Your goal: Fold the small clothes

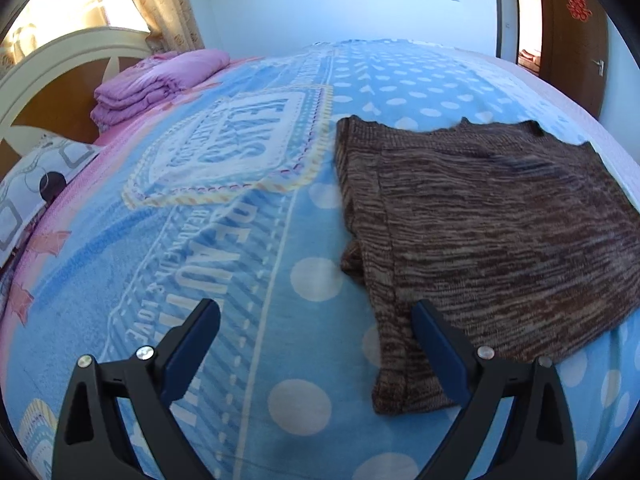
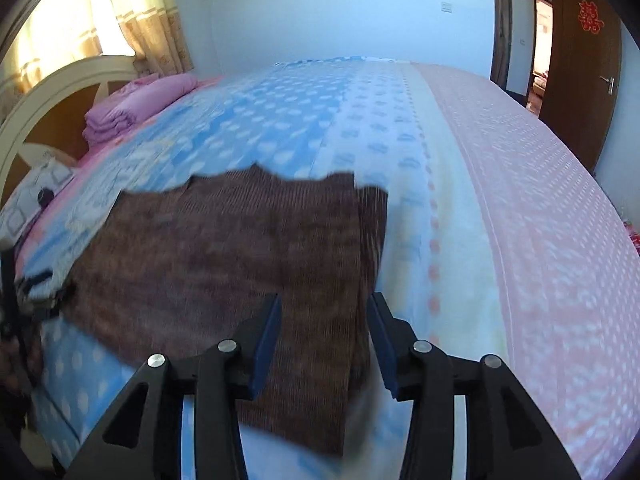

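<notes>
A brown knitted sweater [image 1: 492, 232] lies flat on the bed's blue dotted blanket [image 1: 248, 240], its sides folded inward. My left gripper [image 1: 314, 306] hovers open over the blanket at the sweater's near left corner, its right finger [image 1: 436, 344] above the folded edge. Nothing is between its pads. In the right wrist view the sweater [image 2: 224, 256] is blurred. My right gripper [image 2: 325, 298] stands open above its right folded edge, and the cloth lies under the gap, not pinched.
A folded pink quilt [image 1: 156, 84] and a patterned pillow [image 1: 36, 184] sit by the cream headboard [image 1: 60, 52] at the left. A pink sheet [image 2: 540, 208] covers the bed's right side. An open brown door [image 2: 584, 64] stands at the far right.
</notes>
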### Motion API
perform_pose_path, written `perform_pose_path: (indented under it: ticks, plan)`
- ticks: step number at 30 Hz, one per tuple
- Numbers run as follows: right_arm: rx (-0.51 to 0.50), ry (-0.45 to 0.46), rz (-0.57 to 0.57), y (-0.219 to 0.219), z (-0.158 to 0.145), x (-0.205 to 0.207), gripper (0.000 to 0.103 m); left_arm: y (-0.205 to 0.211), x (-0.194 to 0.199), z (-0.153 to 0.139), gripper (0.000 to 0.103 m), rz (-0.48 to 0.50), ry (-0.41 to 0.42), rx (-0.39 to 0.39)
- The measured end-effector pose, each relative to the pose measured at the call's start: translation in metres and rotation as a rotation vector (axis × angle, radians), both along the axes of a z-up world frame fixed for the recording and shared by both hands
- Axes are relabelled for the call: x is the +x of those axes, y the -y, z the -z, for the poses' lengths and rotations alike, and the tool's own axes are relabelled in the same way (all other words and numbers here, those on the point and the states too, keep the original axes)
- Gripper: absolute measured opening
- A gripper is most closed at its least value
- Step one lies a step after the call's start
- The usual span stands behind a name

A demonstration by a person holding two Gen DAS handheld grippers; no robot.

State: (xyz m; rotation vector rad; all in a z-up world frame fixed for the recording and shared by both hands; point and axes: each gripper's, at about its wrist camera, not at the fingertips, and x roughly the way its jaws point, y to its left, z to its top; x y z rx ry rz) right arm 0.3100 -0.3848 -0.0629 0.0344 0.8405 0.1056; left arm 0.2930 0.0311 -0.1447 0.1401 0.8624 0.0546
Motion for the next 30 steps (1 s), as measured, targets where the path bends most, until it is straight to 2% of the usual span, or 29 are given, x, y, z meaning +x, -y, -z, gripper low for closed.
perform_pose_path:
  ticks: [3, 5, 6, 7, 9, 12, 15, 18, 20, 21, 22, 24, 26, 29, 30]
  plan:
    - [0.006, -0.032, 0.025, 0.001, 0.016, 0.045, 0.045, 0.001, 0.0, 0.002, 0.099, -0.007, 0.005, -0.003]
    - [0.036, -0.104, 0.047, 0.004, 0.038, 0.071, 0.041, 0.001, 0.0, 0.002, 0.099, -0.006, 0.007, -0.003]
    - [0.05, -0.119, 0.053, 0.006, 0.042, 0.076, 0.028, 0.001, 0.0, 0.003, 0.1, -0.005, 0.007, -0.002]
    - [0.067, -0.118, 0.061, 0.008, 0.047, 0.077, 0.008, 0.001, 0.001, 0.004, 0.1, -0.003, 0.006, -0.004]
    - [0.072, -0.065, 0.069, 0.008, 0.044, 0.066, 0.001, 0.0, 0.001, 0.006, 0.103, 0.0, 0.003, -0.01]
    - [0.039, -0.021, 0.094, 0.011, 0.039, 0.053, 0.001, -0.001, 0.003, 0.008, 0.103, -0.001, -0.007, -0.032]
    - [0.054, -0.06, 0.139, 0.025, 0.049, 0.053, 0.001, -0.003, 0.005, 0.01, 0.103, 0.001, -0.022, -0.06]
    - [0.045, -0.069, 0.11, 0.025, 0.054, 0.057, 0.002, -0.004, 0.006, 0.011, 0.103, 0.009, -0.037, -0.084]
    - [0.058, -0.069, 0.138, 0.028, 0.047, 0.054, 0.012, -0.006, 0.006, 0.012, 0.103, 0.003, -0.04, -0.099]
    - [0.052, -0.062, 0.154, 0.027, 0.043, 0.051, 0.032, -0.006, 0.006, 0.012, 0.103, 0.002, -0.041, -0.101]
    - [0.05, -0.039, 0.161, 0.026, 0.036, 0.044, 0.04, -0.006, 0.005, 0.012, 0.103, 0.002, -0.04, -0.099]
    - [0.072, 0.01, 0.124, 0.017, 0.022, 0.026, 0.04, -0.003, 0.004, 0.012, 0.103, -0.001, -0.034, -0.083]
    - [0.075, 0.012, 0.038, 0.001, 0.018, 0.009, 0.04, -0.002, 0.004, 0.011, 0.103, -0.003, -0.034, -0.07]
    - [0.039, -0.072, -0.025, -0.014, 0.035, -0.011, 0.039, -0.003, 0.003, 0.011, 0.103, -0.004, -0.037, -0.066]
    - [0.019, -0.1, -0.03, -0.015, 0.044, -0.021, 0.036, -0.003, 0.003, 0.011, 0.103, -0.003, -0.042, -0.066]
